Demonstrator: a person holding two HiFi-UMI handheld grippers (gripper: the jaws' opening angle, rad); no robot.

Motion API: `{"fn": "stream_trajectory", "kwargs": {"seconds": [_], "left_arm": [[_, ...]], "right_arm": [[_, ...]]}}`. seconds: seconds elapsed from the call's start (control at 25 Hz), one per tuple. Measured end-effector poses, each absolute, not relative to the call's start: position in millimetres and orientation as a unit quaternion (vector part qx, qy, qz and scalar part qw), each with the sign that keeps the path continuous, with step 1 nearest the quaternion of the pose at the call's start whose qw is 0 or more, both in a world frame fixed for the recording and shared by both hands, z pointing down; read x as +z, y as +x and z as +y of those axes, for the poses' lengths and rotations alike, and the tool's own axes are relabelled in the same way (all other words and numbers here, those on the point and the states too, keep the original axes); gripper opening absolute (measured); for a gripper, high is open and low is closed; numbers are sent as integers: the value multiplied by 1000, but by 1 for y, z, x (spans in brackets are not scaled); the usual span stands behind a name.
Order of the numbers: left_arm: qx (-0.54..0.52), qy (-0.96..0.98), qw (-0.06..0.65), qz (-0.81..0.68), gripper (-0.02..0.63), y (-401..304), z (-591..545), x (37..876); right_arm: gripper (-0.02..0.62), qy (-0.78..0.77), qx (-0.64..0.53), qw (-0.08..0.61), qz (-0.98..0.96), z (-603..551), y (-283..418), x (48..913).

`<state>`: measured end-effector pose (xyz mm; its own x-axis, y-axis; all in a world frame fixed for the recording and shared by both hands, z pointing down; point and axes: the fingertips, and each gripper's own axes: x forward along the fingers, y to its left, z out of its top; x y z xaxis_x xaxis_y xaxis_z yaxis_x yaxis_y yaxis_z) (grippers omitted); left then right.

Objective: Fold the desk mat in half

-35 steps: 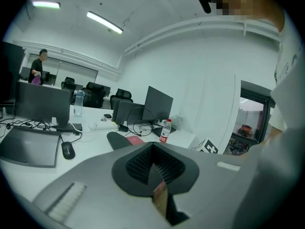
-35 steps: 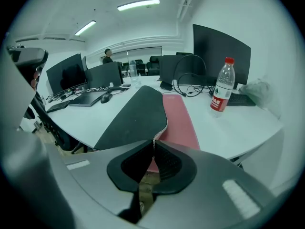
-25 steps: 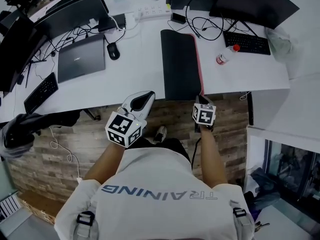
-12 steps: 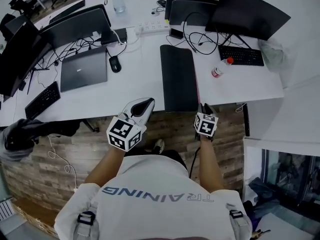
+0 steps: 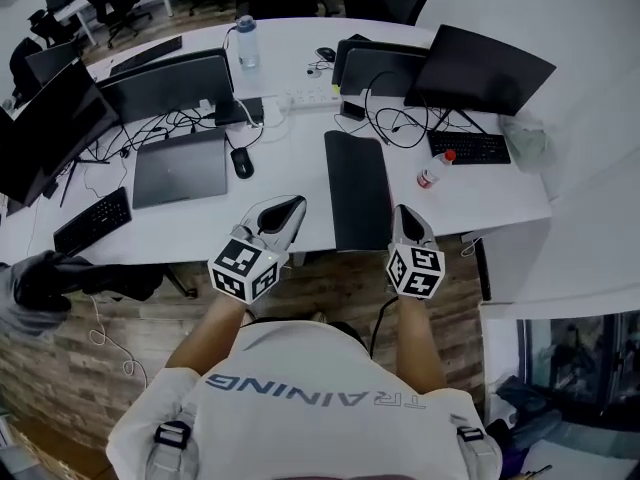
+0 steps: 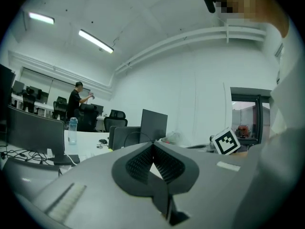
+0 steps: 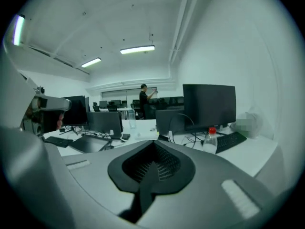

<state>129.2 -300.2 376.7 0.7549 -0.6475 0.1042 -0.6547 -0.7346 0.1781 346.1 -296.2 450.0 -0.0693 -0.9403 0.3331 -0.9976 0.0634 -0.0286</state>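
Observation:
The dark desk mat (image 5: 358, 188) lies as a long narrow strip on the white desk (image 5: 290, 178), running from its front edge toward the monitors. My left gripper (image 5: 293, 205) hovers at the desk's front edge, left of the mat, and is shut with nothing in it. My right gripper (image 5: 403, 212) is just right of the mat's near corner, apart from it, also shut and empty. In the left gripper view the gripper (image 6: 153, 145) has its jaws meeting at the tips, as does the gripper (image 7: 153, 143) in the right gripper view. Neither gripper view shows the mat.
A closed laptop (image 5: 180, 168) and a mouse (image 5: 241, 162) lie left of the mat. A red-capped bottle (image 5: 435, 171) and a keyboard (image 5: 470, 147) are to its right. Monitors, cables and a power strip (image 5: 300, 99) fill the back. A black chair (image 5: 60, 278) stands at the left.
The right gripper was at the mat's near right corner and has come back off it. The red edge along the mat's right side no longer shows. The head view has pulled back.

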Motion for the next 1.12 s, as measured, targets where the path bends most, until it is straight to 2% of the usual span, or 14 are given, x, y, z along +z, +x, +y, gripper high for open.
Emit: {"fn": "stream_trajectory", "kwargs": {"seconds": [0.4, 1.12], "left_arm": [[-9, 927, 79, -367, 0, 66, -296, 343], [-16, 929, 90, -358, 0, 38, -294, 347]], "right_arm": [[14, 639, 59, 53, -765, -283, 257, 353], [14, 639, 63, 62, -764, -275, 224, 359]]}}
